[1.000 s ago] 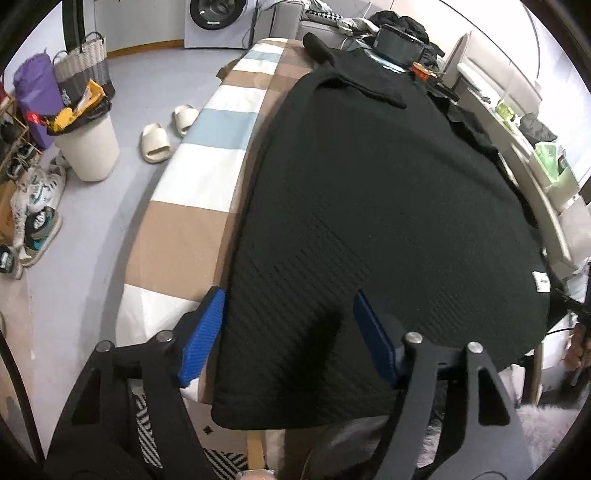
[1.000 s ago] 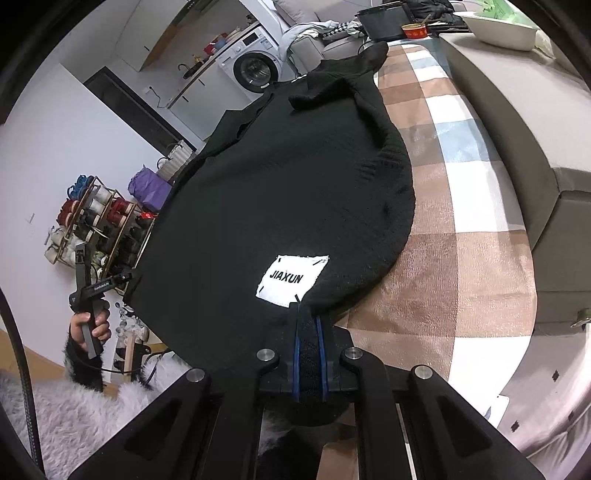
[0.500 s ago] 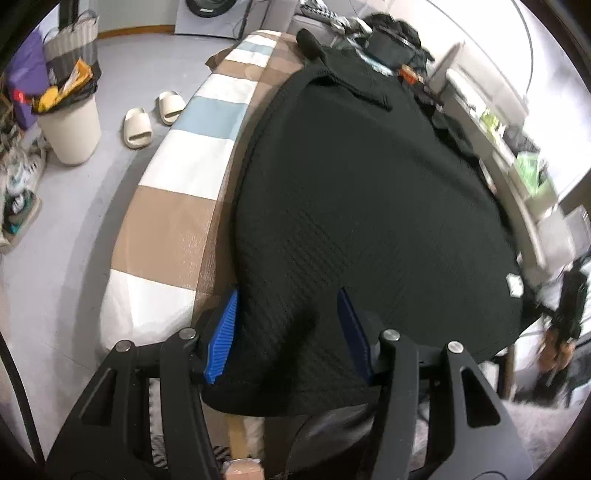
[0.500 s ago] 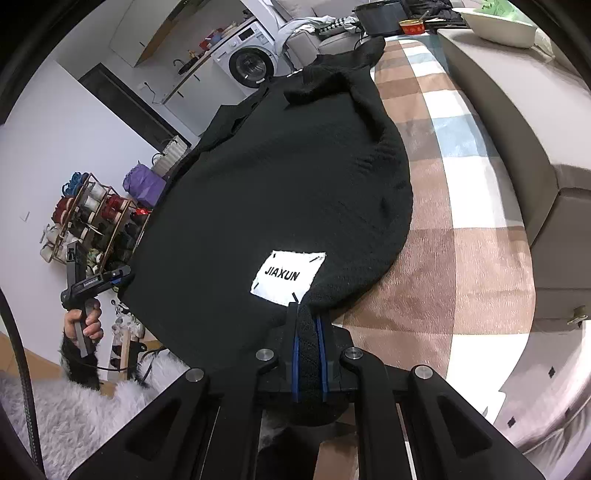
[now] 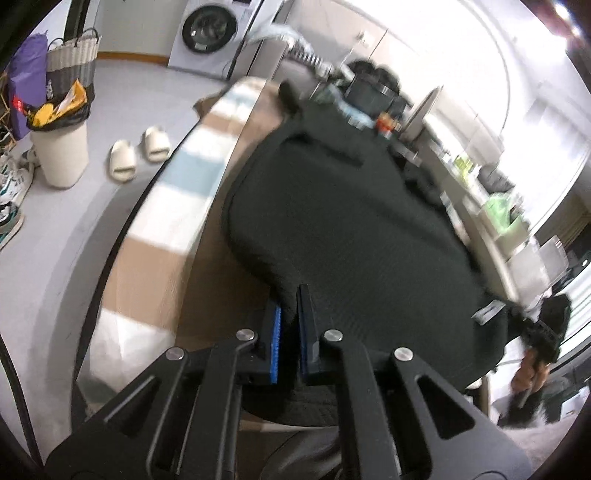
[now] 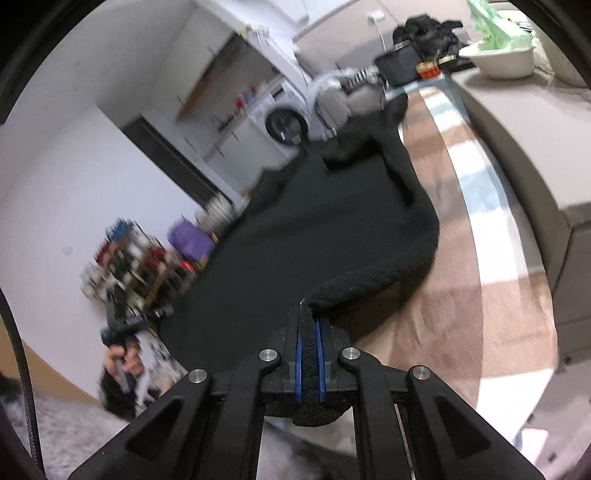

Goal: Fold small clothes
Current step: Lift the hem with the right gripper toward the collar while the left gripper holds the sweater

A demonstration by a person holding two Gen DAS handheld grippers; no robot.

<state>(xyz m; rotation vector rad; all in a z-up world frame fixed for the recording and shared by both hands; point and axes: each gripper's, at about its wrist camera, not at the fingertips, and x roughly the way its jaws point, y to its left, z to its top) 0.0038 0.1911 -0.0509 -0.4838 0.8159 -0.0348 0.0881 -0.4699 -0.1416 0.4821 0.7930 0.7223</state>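
Observation:
A black knit garment (image 5: 351, 221) lies spread on a brown, white and blue striped cover (image 5: 192, 173). My left gripper (image 5: 291, 293) is shut on the garment's near hem, and the fabric rises from the cover into the blue pads (image 5: 275, 339). In the right wrist view my right gripper (image 6: 309, 310) is shut on the other near corner of the garment (image 6: 295, 229), with a strip of black knit squeezed between its pads (image 6: 298, 354). Each gripper shows in the other's view, held by a hand: the right gripper (image 5: 543, 332) and the left gripper (image 6: 129, 323). A white label (image 5: 487, 312) shows near the right corner.
A white bin (image 5: 59, 147), slippers (image 5: 136, 155) and a woven basket (image 5: 72, 62) stand on the floor to the left, a washing machine (image 5: 210, 29) beyond. A shoe rack (image 6: 125, 262) stands by the wall. A grey sofa (image 6: 546, 155) borders the cover. A black pot (image 6: 400, 64) sits at the far end.
The left gripper's jaws have closed on the hem and risen slightly. Both views have tilted upward. The near edge now lifts off the cover, and the white label has left the right wrist view.

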